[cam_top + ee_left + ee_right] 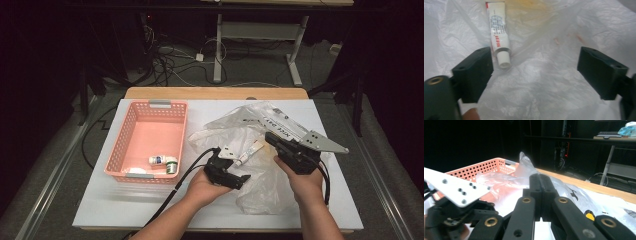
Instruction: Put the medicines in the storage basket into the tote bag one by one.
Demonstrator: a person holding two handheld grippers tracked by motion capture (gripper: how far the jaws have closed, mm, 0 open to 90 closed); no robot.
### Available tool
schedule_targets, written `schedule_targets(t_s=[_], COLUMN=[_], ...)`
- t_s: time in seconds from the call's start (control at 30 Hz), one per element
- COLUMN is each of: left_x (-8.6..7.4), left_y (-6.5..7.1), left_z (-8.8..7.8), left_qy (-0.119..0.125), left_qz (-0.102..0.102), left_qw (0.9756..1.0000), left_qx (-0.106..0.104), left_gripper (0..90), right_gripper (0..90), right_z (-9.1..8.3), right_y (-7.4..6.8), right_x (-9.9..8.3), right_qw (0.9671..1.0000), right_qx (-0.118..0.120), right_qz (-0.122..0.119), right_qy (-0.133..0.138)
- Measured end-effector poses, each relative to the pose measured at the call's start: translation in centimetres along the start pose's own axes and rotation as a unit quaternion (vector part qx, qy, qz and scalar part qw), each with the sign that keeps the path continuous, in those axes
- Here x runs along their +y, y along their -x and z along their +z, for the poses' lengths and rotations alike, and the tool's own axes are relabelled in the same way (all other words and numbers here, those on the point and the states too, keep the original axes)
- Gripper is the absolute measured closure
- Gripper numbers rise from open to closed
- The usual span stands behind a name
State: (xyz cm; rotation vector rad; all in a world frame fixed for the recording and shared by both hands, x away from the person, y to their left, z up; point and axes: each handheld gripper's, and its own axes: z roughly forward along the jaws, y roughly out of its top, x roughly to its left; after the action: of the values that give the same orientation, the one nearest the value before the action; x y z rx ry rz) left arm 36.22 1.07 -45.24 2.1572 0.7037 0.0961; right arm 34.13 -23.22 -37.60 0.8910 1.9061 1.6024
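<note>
Gaping left tongs (535, 75) hover beside tube (499, 32) on bag (549, 100).

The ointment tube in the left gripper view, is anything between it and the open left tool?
Possibly. The tube appears to lie under a film of the clear plastic bag, beside one finger of the left tool; its jaws stand open.

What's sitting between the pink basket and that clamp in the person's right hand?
In the high view, between the pink basket and the right gripper lie crumpled clear plastic bag, a small white tube and the left gripper.
</note>
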Motion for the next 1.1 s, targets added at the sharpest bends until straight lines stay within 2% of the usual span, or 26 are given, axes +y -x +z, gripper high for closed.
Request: schedule_targets(t_s=[0.13,0.17,0.27,0.73,0.9,1.0,1.1], left_x=[-0.2,-0.2,-0.4,-1.1,-1.4,-1.7,-1.9], left_y=[0.6,0.7,1.1,1.9,1.8,1.6,1.2], left_z=[-0.8,-1.0,-1.8,-5.6,-7.0,-7.8,-8.5], left_qy=[0.003,0.007,0.015,0.030,0.038,0.036,0.040], left_qz=[0.001,0.001,0.010,0.016,0.015,0.020,0.008], left_qw=[1.0000,1.0000,0.9998,0.9994,0.9992,0.9990,0.9991], left_qx=[-0.005,-0.006,-0.004,0.001,0.003,0.015,0.015], left_gripper=[0.5,0.0,0.0,0.0,0.0,0.0,0.0], right_gripper=[90.0,90.0,90.0,90.0,90.0,90.0,90.0], right_z=[0.0,-0.1,-0.1,-0.1,-0.1,-0.2,-0.2], right_y=[0.0,0.0,0.0,0.0,0.0,0.0,0.0], right_x=[0.0,0.0,0.1,0.1,0.1,0.1,0.1], right_qw=[1.0000,1.0000,1.0000,1.0000,1.0000,1.0000,1.0000], right_qx=[-0.001,-0.001,-0.001,-0.002,-0.003,-0.002,-0.002], right_qz=[-0.001,-0.002,-0.002,-0.002,0.000,-0.001,0.000], right_qy=[0.002,0.002,0.002,0.001,0.001,0.002,0.002])
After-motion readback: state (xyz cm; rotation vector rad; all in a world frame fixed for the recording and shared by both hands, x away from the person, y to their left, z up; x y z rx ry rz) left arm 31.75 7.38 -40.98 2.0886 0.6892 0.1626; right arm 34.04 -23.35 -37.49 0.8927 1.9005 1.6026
